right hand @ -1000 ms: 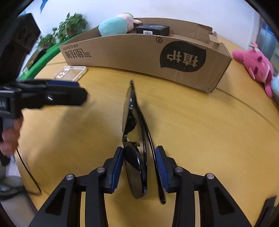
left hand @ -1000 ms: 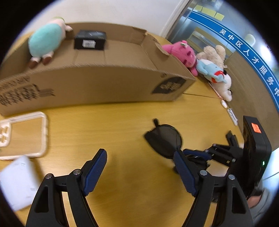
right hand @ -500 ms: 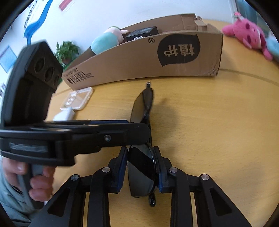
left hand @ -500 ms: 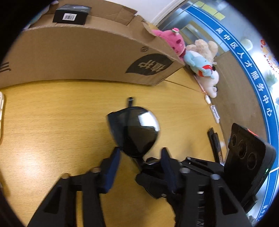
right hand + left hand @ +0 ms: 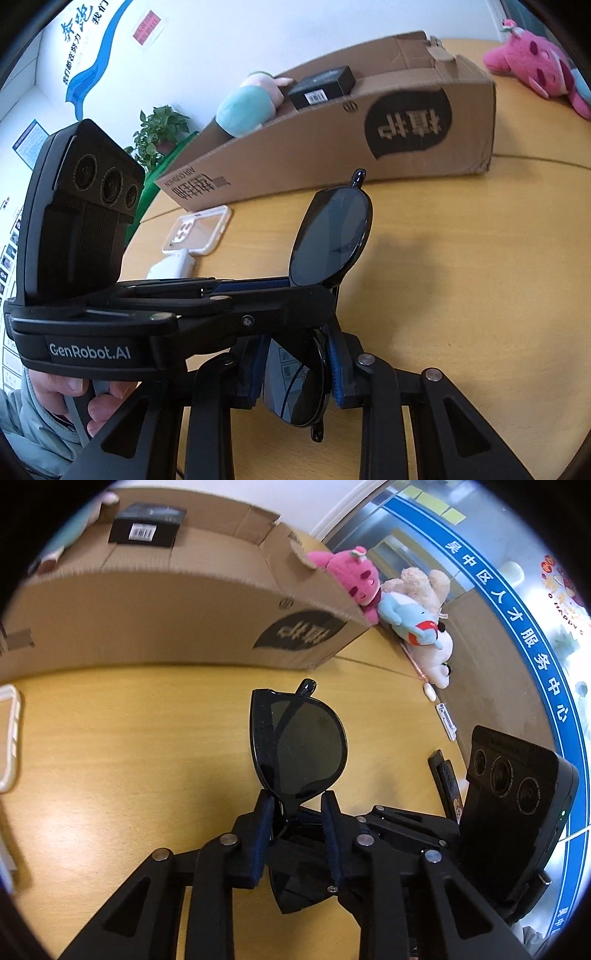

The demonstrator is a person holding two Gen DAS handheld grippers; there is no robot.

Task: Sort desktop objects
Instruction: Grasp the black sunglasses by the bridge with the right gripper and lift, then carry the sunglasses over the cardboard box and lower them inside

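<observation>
Black sunglasses (image 5: 299, 746) are held above the wooden table by both grippers. My left gripper (image 5: 297, 805) is shut on the bridge area between the lenses, one lens sticking up ahead of it. My right gripper (image 5: 297, 369) is shut on the near lens (image 5: 295, 384), with the other lens (image 5: 328, 236) rising ahead. The left gripper's body (image 5: 110, 325) crosses the right wrist view from the left. The long cardboard box (image 5: 159, 616) lies behind, holding a black box (image 5: 146, 526) and a teal plush (image 5: 243, 109).
Pink (image 5: 349, 578), blue (image 5: 410, 618) and white plush toys lie to the right of the box. A clear phone case (image 5: 201, 232) and a white charger (image 5: 171, 267) lie at the left. A dark phone (image 5: 445, 782) lies on the table at the right.
My left gripper moved in from the left and closed on the sunglasses' bridge. The sunglasses were lifted and tilted, still held in my right gripper.
</observation>
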